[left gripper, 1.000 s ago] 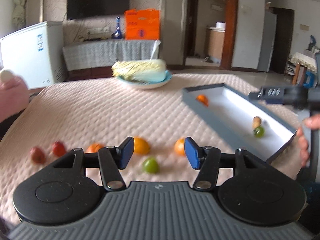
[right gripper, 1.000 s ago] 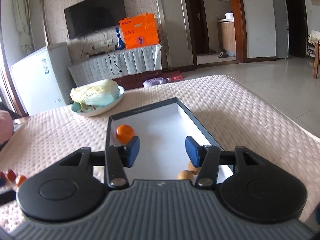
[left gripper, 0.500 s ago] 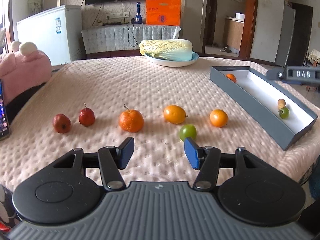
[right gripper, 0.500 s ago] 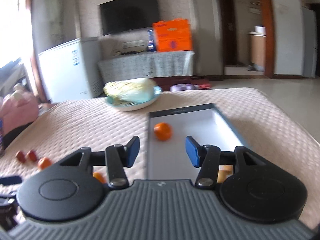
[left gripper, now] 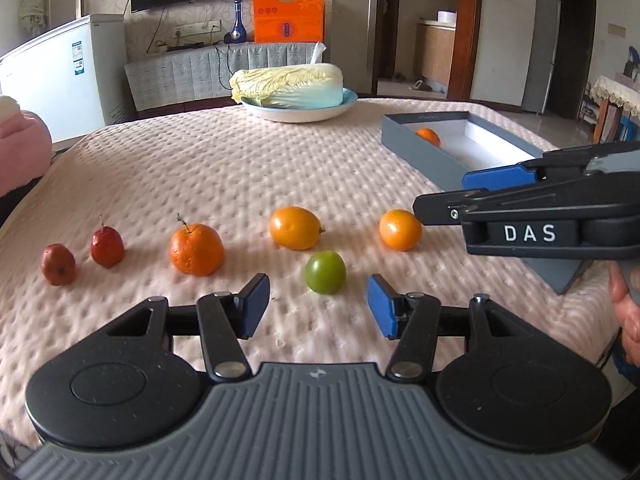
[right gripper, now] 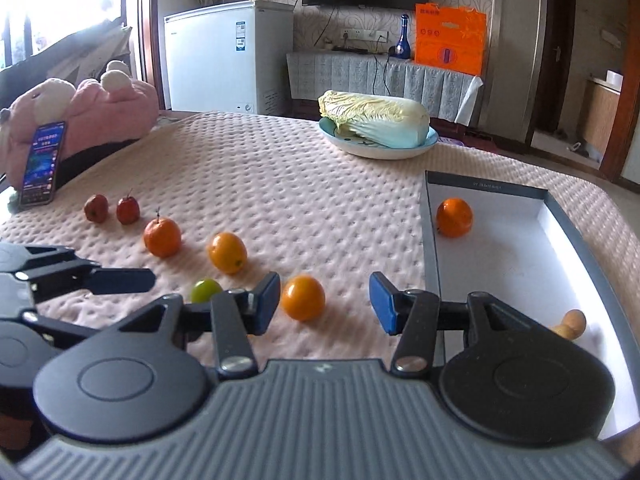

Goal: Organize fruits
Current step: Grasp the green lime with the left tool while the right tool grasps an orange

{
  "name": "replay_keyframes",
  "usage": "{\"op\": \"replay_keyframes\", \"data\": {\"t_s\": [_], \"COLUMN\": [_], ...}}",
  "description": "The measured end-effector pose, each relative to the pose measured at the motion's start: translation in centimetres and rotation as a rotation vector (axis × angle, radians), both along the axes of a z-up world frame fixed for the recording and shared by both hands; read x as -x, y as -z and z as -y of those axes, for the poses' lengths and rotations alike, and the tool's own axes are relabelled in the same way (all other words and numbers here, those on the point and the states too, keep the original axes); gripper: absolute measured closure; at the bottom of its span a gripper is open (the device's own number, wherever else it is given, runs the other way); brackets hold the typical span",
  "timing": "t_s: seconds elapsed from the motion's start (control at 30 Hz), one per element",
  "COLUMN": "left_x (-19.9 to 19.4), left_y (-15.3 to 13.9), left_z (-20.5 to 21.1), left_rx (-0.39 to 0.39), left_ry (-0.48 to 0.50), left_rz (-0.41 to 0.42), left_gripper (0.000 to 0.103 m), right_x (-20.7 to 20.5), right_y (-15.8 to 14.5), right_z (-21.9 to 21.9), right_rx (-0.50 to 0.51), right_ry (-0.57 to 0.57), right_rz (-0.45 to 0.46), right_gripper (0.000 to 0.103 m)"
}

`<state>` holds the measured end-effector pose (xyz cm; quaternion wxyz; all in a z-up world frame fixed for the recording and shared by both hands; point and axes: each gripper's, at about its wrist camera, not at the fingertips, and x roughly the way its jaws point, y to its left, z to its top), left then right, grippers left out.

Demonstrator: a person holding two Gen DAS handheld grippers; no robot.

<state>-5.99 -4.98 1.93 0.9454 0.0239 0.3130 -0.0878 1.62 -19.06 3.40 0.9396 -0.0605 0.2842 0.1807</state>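
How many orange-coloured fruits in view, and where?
4. Three on the quilt: stemmed one, oval one, round one before the right gripper. One in the grey box. Box's near end is partly hidden.

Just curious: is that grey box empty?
Not empty. The grey box holds an orange and a tan fruit.

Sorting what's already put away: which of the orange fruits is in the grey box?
The orange at the far end of the grey box; the other three orange fruits lie on the pink cloth.
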Motion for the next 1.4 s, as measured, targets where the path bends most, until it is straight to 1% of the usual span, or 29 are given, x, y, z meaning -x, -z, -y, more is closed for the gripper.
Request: {"op": "replay_keyframes", "data": {"t_s": [0.17,0.27,0.33,0.4,0.47,0.53,0.6,0.77,0.87,1.0,1.13,1.23,1.4], "left_x": [-1.4,-2.1,-2.3,-2.6,-2.5,-2.4,-2.3,-1.9,-1.7,-1.5,-1.3,-1.1,-0.9], "left_y": [0.3,0.8,1.0,1.2,1.2,1.2,1.2,0.9,0.5,0.3,0.1,0.0,-0.1], "left_z": [0.3,0.8,1.1,1.1,0.9,0.7,0.3,-0.6,-1.0,-1.3,-1.6,-1.8,-1.7], "left_rx": [0.032,0.029,0.017,0.013,0.023,0.024,0.025,0.030,0.040,0.034,0.032,0.029,0.024], "left_ry": [-0.005,0.003,0.007,0.005,0.005,0.003,-0.001,-0.014,-0.020,-0.028,-0.045,-0.055,-0.057], "left_rz": [-0.015,-0.027,-0.027,-0.032,-0.032,-0.029,-0.031,-0.026,-0.015,-0.011,-0.008,-0.005,0.001], "left_gripper": [0.048,0.059,0.069,0.074,0.074,0.075,0.075,0.075,0.075,0.075,0.075,0.075,0.075], "right_x": [-0.5,-1.1,-1.5,-1.7,-2.1,-2.4,-2.8,-3.1,-2.7,-1.3,0.5,1.6,2.7], "right_y": [0.9,1.4,1.7,1.9,2.2,2.6,2.8,3.0,2.6,0.7,-1.1,-2.3,-3.4], "right_z": [-0.4,-0.8,-1.1,-1.5,-2.0,-2.5,-2.9,-3.0,-2.8,-2.2,-1.5,-1.0,0.3], "right_rx": [0.000,0.007,0.007,0.007,0.011,0.019,0.031,0.038,0.017,-0.060,-0.113,-0.121,-0.135], "right_ry": [0.006,0.010,0.012,0.010,0.008,0.006,0.010,0.020,0.012,-0.033,-0.079,-0.093,-0.089], "right_rz": [-0.034,-0.054,-0.063,-0.070,-0.079,-0.091,-0.106,-0.125,-0.126,-0.086,-0.040,-0.008,0.015], "right_gripper": [0.051,0.051,0.051,0.051,0.051,0.056,0.069,0.070,0.070,0.070,0.070,0.070,0.070]}}
